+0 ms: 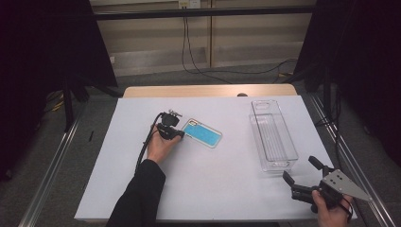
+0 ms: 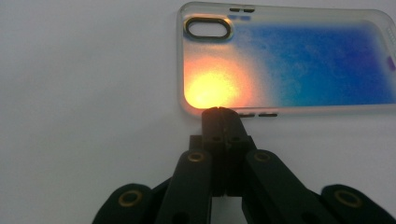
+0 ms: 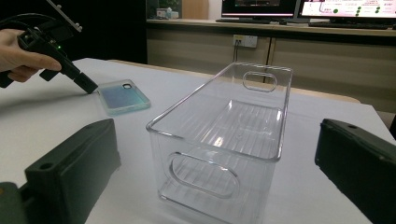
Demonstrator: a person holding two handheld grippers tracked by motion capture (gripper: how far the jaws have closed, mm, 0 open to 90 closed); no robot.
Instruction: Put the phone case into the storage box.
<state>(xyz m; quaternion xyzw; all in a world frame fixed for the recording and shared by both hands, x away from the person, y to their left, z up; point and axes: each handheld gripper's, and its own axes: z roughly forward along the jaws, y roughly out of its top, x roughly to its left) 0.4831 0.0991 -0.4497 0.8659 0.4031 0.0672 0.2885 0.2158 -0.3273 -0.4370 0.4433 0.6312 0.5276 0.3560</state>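
Phone case [image 1: 203,133], blue with clear edges, lies flat near the middle of the table [image 1: 142,179], toward its far edge, camera cutout facing up. The left gripper [image 1: 181,134] has its jaws pressed together, tips meeting the case's near long edge by the cutout corner; they clamp nothing. A clear plastic bin [image 1: 273,135] stands upright near the right edge. The right gripper [image 1: 299,170] hovers at the near right corner, jaws spread wide, holding nothing.
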